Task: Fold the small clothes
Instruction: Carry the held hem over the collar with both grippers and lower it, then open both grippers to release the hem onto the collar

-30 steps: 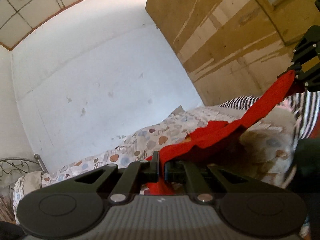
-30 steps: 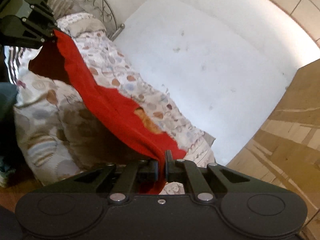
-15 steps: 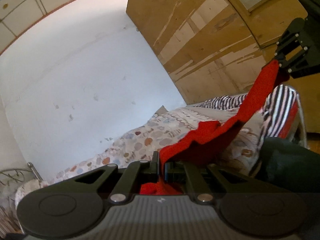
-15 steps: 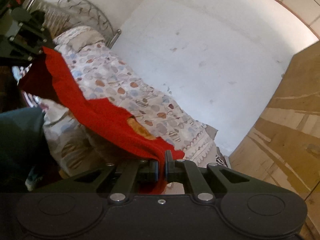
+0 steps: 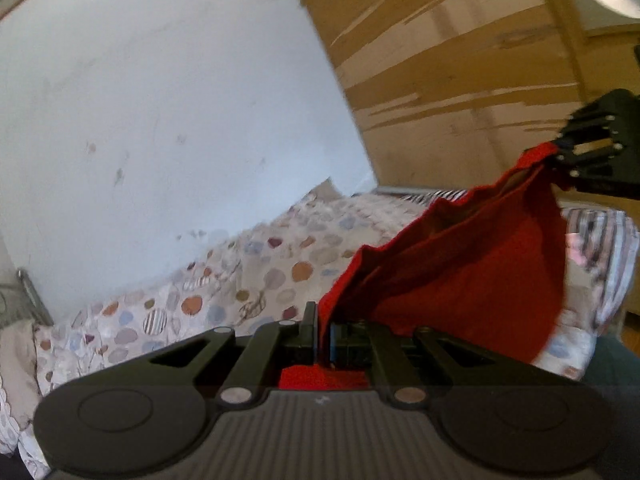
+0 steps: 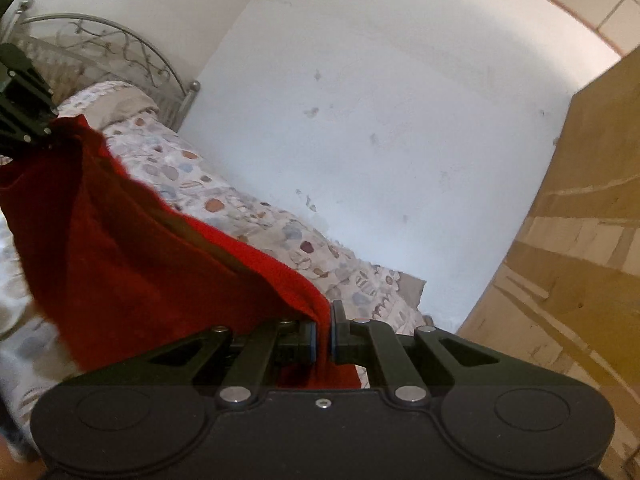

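Note:
A small red garment (image 5: 472,264) hangs stretched in the air between my two grippers, above the bed. My left gripper (image 5: 323,330) is shut on one end of it; the cloth bunches between its jaws. My right gripper (image 6: 325,330) is shut on the other end. In the left wrist view the right gripper (image 5: 560,156) shows at the far right, pinching the cloth's upper corner. In the right wrist view the left gripper (image 6: 38,136) shows at the far left. The red garment (image 6: 132,256) sags in loose folds between them.
A bed with a spotted cover (image 5: 248,280) lies below, against a white wall (image 5: 160,100). A striped cloth (image 5: 604,240) lies at the bed's right end. A wooden wardrobe (image 5: 460,60) stands to the right. A metal headboard (image 6: 112,52) and pillow (image 6: 120,100) are at the left.
Both grippers have swung, still shut on the garment. The cloth, earlier a narrow taut band, now hangs as a wider sagging sheet between them. The views are motion-blurred.

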The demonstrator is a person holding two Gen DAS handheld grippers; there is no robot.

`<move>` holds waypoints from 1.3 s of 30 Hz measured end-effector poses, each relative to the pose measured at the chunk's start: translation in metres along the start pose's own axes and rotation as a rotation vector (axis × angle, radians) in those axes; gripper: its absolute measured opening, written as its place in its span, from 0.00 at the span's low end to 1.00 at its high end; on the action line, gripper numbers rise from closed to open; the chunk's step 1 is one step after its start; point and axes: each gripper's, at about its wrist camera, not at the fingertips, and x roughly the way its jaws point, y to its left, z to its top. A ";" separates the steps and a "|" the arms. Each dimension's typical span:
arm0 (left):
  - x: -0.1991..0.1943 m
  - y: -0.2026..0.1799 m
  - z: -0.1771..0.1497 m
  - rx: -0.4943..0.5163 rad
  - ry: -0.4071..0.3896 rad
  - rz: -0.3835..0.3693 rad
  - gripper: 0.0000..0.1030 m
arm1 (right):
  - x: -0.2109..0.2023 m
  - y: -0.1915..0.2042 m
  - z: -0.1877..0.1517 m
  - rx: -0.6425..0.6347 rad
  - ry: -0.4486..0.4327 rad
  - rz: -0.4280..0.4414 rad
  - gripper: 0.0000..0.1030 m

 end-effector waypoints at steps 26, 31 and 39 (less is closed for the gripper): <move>0.299 0.079 -0.106 -0.277 0.368 -0.160 0.07 | 0.293 0.028 -0.091 0.069 0.350 0.136 0.08; 0.305 0.090 -0.116 -0.350 0.375 -0.195 0.14 | 0.303 0.030 -0.104 0.099 0.375 0.150 0.11; 0.282 0.126 -0.116 -0.481 0.286 -0.199 0.79 | 0.312 0.027 -0.113 0.157 0.395 0.152 0.32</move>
